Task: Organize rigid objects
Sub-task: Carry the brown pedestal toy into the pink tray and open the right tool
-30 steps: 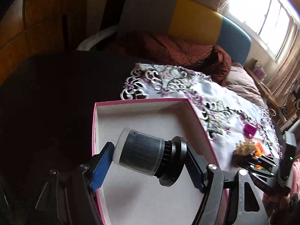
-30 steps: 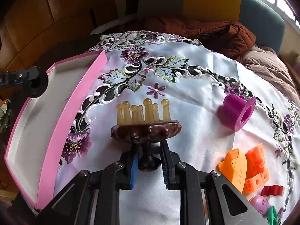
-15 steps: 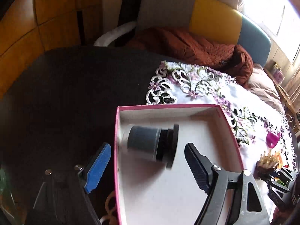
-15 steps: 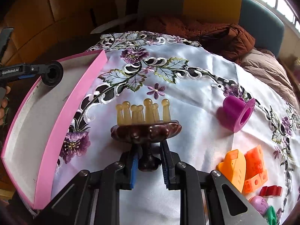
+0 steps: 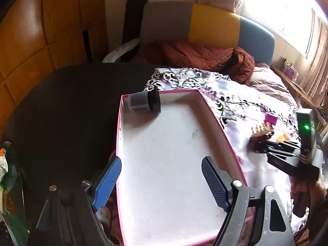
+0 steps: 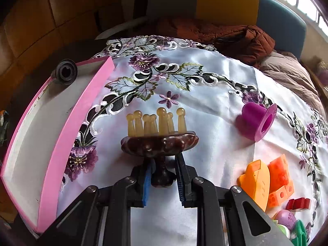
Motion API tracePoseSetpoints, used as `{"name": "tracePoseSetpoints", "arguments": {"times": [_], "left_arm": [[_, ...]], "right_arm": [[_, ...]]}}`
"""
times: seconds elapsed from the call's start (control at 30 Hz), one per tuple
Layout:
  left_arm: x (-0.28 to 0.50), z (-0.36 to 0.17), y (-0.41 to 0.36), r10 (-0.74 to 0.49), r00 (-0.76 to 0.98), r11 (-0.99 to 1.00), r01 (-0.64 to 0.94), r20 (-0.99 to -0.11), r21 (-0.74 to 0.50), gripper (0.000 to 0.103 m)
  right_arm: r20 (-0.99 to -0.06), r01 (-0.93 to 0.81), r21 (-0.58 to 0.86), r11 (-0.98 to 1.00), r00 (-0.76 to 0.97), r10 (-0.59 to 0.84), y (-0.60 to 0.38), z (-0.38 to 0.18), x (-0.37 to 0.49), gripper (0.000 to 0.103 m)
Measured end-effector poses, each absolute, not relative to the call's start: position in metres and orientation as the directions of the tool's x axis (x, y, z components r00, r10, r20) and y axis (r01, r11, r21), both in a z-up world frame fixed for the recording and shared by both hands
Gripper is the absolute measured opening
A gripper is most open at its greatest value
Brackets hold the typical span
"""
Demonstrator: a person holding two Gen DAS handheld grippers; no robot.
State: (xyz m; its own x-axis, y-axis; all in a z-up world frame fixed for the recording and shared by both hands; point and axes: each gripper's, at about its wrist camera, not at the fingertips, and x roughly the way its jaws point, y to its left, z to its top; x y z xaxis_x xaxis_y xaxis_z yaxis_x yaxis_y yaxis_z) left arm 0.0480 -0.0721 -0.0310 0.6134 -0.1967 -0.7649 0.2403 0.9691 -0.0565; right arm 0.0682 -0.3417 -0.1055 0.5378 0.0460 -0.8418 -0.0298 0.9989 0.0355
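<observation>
Rigid objects: several hard items are seen; one grey-and-black cylinder (image 5: 143, 102) is lying on its side in the pink box (image 5: 223, 131), at the box's upper-left corner in the left wrist view.
Left wrist view: the left gripper (image 5: 161, 181) is shown released, its jaws having just been opening, with nothing between them; it is seen low in the frame over the box's white floor.
Right wrist view: the right gripper (image 6: 163, 181) is clenched on the stem of the brown massager (image 6: 160, 141), centre frame, above the embroidered cloth (image 6: 215, 86).
Still loose: a purple spool (image 6: 256, 121) at right; orange blocks (image 6: 268, 181) at lower right.
Handling: the massager is judged stiff, light and glossy, so possibly slippery; the narrow stem is judged the best hold, the pale prongs being best avoided.
</observation>
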Motion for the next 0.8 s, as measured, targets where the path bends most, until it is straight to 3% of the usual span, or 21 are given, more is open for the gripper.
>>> {"name": "tracePoseSetpoints", "arguments": {"times": [0.8], "left_arm": [[0.018, -0.031, -0.050, -0.226, 0.605, 0.968, 0.227, -0.763, -0.107, 0.082]], "right_arm": [[-0.860, 0.081, 0.021, 0.997, 0.510, -0.023, -0.316, -0.101, 0.045, 0.021]]}}
